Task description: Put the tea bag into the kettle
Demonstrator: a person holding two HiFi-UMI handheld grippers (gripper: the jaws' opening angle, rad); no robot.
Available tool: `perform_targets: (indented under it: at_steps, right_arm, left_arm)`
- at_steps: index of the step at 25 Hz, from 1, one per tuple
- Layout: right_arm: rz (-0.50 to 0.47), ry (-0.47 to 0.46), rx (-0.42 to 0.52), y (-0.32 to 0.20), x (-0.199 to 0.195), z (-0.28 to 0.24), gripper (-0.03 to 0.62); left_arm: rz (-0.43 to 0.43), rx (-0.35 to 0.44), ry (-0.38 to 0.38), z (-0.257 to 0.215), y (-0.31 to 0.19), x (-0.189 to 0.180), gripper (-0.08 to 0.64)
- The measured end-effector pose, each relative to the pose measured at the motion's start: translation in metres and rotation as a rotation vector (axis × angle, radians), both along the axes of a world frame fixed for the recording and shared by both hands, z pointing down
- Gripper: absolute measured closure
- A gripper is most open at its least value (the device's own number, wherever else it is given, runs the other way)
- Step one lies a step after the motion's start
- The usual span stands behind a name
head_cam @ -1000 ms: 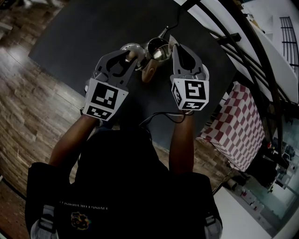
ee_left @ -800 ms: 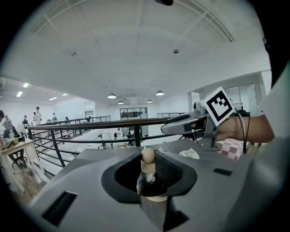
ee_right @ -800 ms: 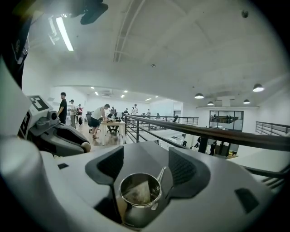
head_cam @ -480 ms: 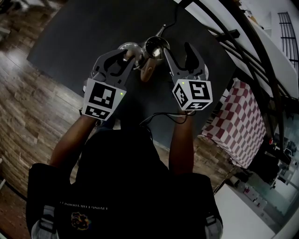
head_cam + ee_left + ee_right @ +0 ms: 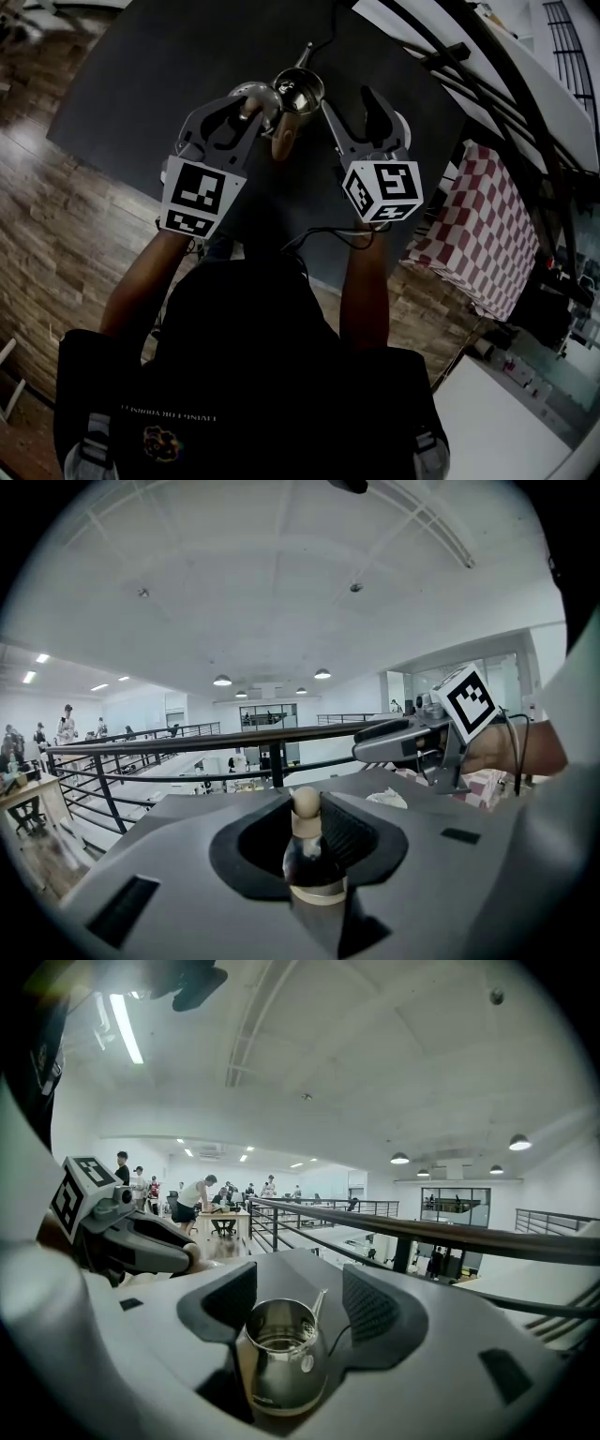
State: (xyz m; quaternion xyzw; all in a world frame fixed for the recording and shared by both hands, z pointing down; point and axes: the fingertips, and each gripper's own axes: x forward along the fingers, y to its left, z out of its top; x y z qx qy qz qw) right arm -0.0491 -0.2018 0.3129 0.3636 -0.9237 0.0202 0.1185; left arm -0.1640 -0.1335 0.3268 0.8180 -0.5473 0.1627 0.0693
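The steel kettle stands uncovered on the dark table, its wooden handle pointing toward me. My left gripper is just left of it, shut on the kettle lid below its wooden knob. My right gripper is just right of the kettle; its jaws have just been opening and stand wide, pressing on nothing. In the right gripper view the kettle shows low between the spread pads. I cannot make out the tea bag in any view.
A thin dark cord runs from the kettle across the table. A black railing borders the table's right side, with a red-and-white checked cloth beyond it. Wooden floor lies to the left.
The right gripper, shut over the kettle a second ago, has opened wide and shifted slightly right. The left gripper has kept its hold on the lid in place.
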Motion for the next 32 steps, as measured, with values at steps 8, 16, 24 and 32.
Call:
perform_targets:
  at_steps: [8,16,24,32]
  right_arm:
    - [0.056,0.031,0.015,0.020,0.035,0.010,0.580]
    - [0.118,0.018,-0.074,0.048,0.074,0.044,0.578]
    - [0.218,-0.013,-0.132,0.061,0.118,0.064,0.578]
    - [0.266,-0.033,-0.170,0.065,0.137,0.079,0.578]
  left_arm:
    - [0.043,0.007,-0.017,-0.003,-0.009,0.016,0.460]
    - [0.071,0.007,-0.038,-0.001,-0.027,0.027,0.460]
    - [0.101,-0.007,-0.066,0.007,-0.052,0.044,0.460]
    - [0.117,-0.035,-0.080,0.023,-0.073,0.055,0.460]
